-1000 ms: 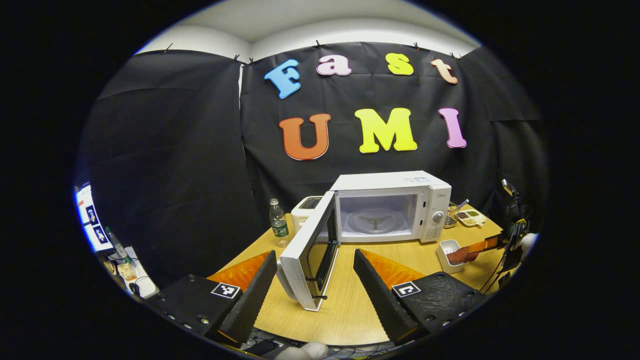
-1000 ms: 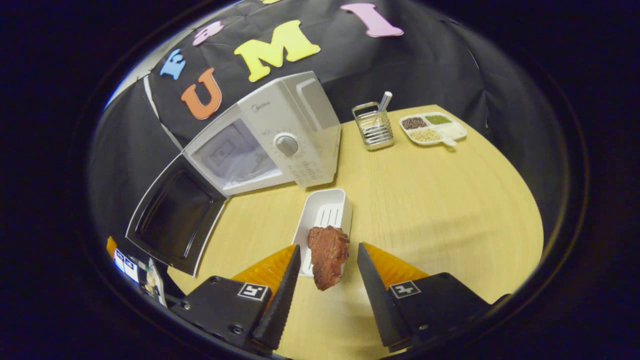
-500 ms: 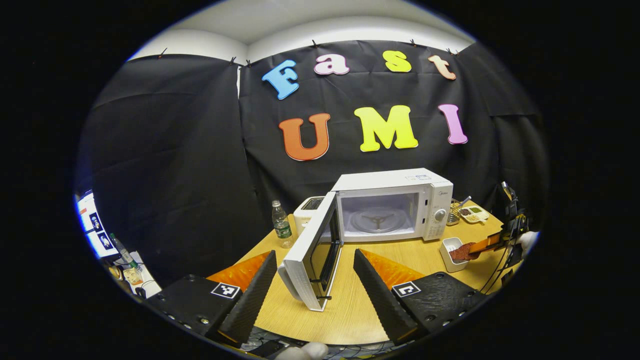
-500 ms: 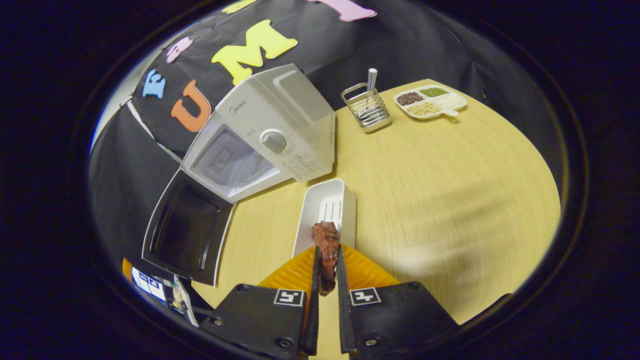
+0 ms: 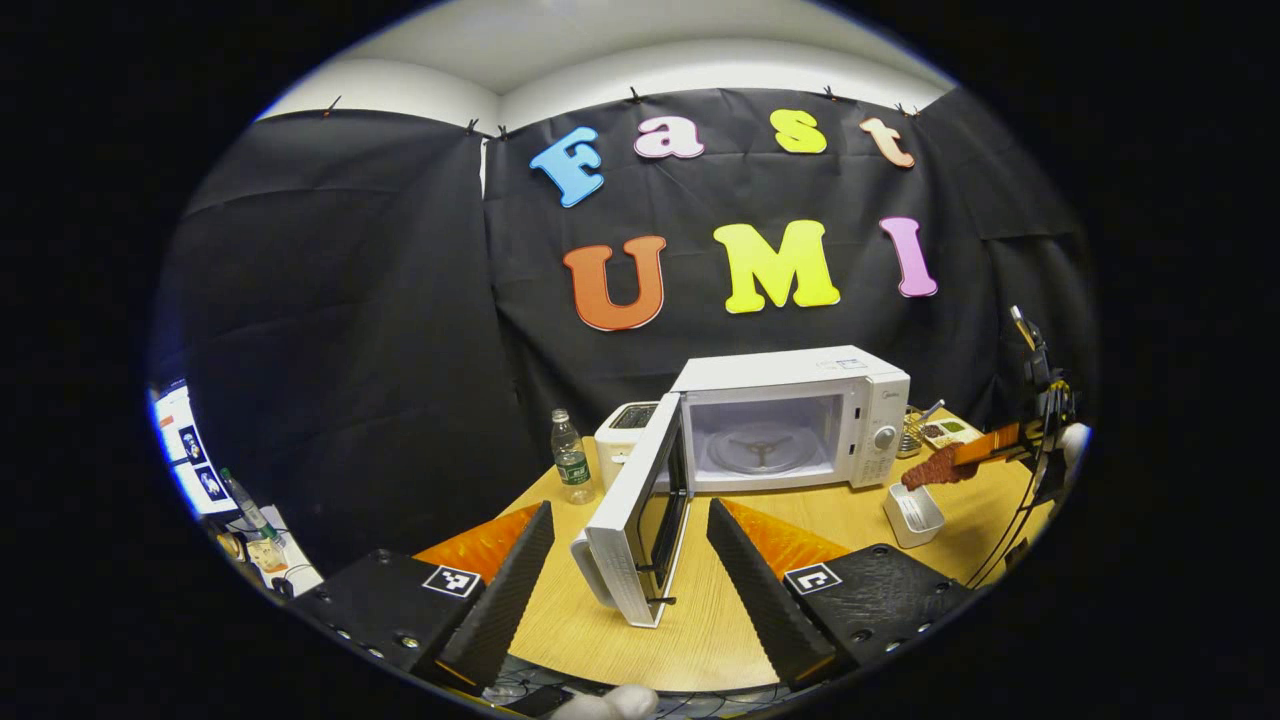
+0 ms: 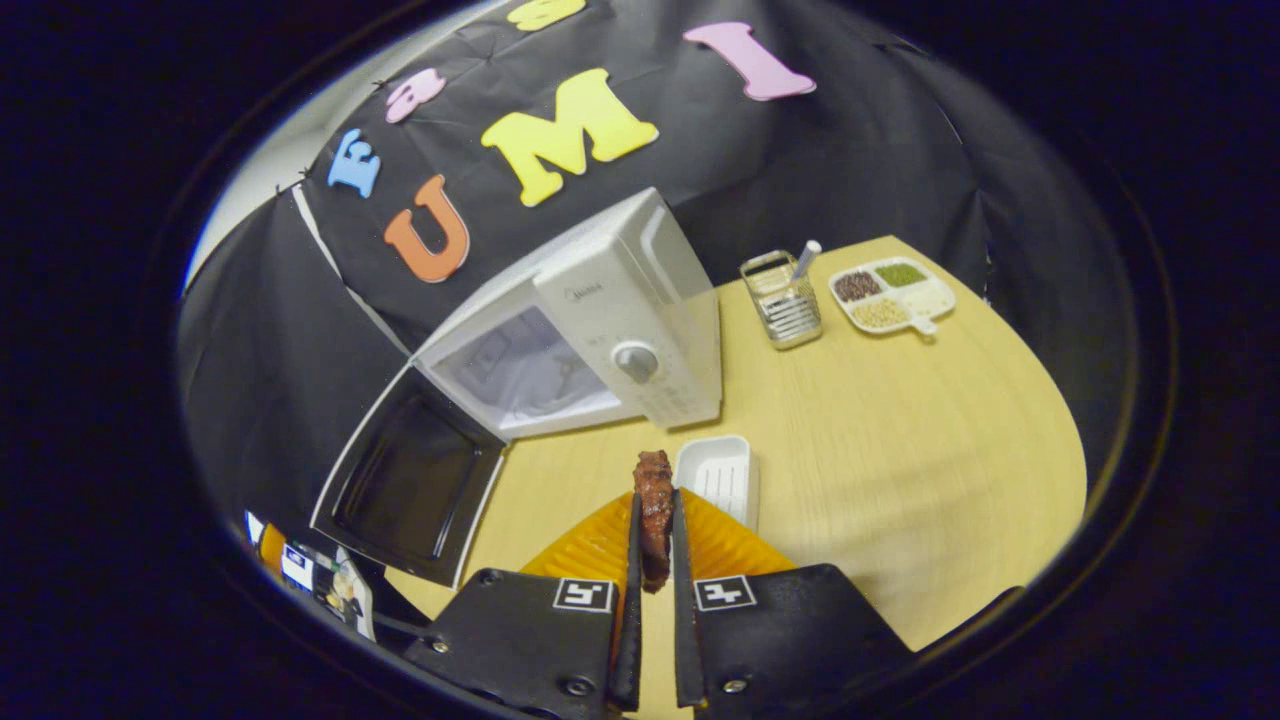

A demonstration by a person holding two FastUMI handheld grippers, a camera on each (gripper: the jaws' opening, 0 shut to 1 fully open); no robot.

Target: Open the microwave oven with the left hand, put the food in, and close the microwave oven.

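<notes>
Right tongs (image 6: pixel 652 545) clamp the meat chunk (image 6: pixel 655 500), now lifted clear of its white tray (image 6: pixel 718 478); left tongs (image 5: pixel 630 545) stay spread, microwave door (image 5: pixel 640 510) open between them.

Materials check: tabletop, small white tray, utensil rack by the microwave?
Tabletop: looks like light wood or wood-look laminate, with visible grain lines and a matte finish.
Small white tray: probably plastic, smooth and opaque with a slotted floor.
Utensil rack: looks like metal wire, thin shiny silver bars.

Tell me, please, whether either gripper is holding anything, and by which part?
The right gripper pinches the meat by its near end. The left gripper is open, holding nothing.
</notes>
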